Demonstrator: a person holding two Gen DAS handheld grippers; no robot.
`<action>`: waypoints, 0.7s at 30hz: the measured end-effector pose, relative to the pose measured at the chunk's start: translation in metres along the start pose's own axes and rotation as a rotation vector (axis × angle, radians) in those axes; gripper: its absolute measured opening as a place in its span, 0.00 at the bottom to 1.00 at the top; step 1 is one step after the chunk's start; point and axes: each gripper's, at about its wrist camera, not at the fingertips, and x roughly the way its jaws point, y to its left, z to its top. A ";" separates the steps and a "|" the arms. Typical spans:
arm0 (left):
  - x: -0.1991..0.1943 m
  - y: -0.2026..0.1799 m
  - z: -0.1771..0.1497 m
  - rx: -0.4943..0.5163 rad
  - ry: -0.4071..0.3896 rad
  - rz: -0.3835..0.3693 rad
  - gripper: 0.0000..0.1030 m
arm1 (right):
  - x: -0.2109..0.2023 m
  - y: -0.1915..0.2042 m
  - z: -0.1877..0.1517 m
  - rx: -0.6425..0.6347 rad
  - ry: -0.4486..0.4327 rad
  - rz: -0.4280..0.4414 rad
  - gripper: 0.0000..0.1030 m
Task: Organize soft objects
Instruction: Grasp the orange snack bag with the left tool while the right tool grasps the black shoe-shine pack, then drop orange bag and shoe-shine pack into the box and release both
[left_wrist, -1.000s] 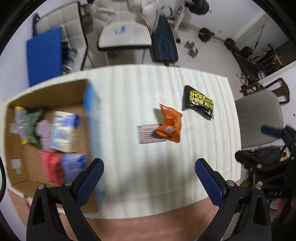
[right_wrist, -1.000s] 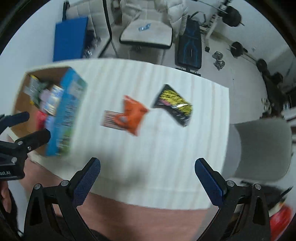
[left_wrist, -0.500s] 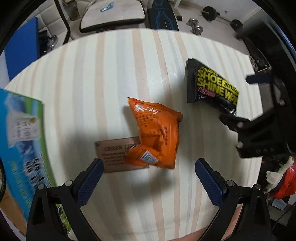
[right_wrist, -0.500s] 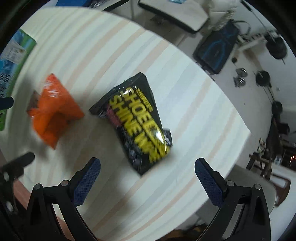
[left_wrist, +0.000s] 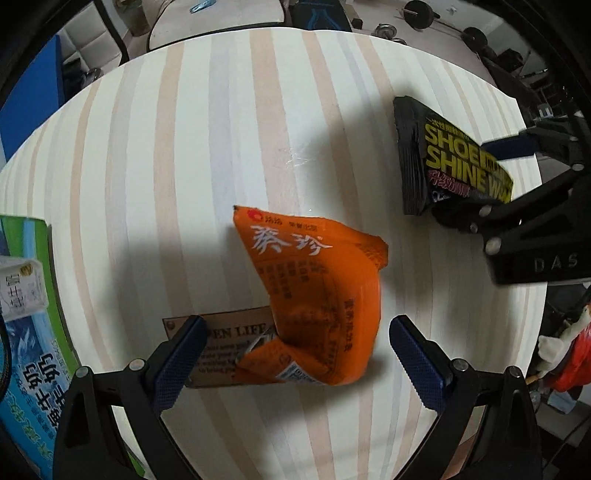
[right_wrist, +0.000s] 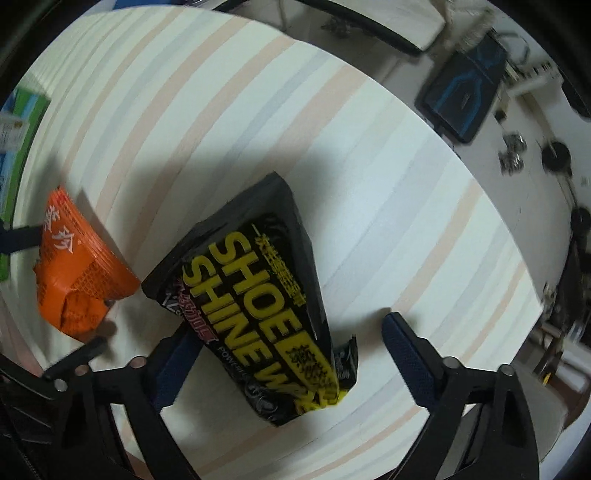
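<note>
An orange snack packet (left_wrist: 317, 299) lies on the striped table, partly on a brown card (left_wrist: 225, 343). My left gripper (left_wrist: 295, 354) is open, its fingers on either side of the packet's near end. A black "Shoe Shine Wipes" pack (right_wrist: 266, 291) lies to the right; it also shows in the left wrist view (left_wrist: 447, 173). My right gripper (right_wrist: 291, 354) is open with its fingers on either side of the pack's near end. The orange packet also shows in the right wrist view (right_wrist: 74, 280).
A blue-and-green carton box (left_wrist: 26, 350) stands at the table's left edge. The striped table (left_wrist: 184, 166) stretches away behind both packs. Chairs, a blue bench and weights stand on the floor beyond the far edge (right_wrist: 465, 88).
Both grippers have moved forward and down: the left from over the box to the orange packet, the right to the black pack. Both packs now lie between open fingers.
</note>
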 end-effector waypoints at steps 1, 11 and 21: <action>0.000 -0.001 -0.001 0.003 0.001 0.000 0.98 | -0.003 -0.003 -0.004 0.036 0.002 0.002 0.79; 0.002 -0.019 0.012 0.029 -0.007 0.057 0.93 | 0.009 -0.037 -0.076 0.524 0.126 0.123 0.62; -0.010 -0.027 0.033 0.054 -0.021 0.113 0.48 | -0.002 -0.019 -0.086 0.434 0.056 0.023 0.83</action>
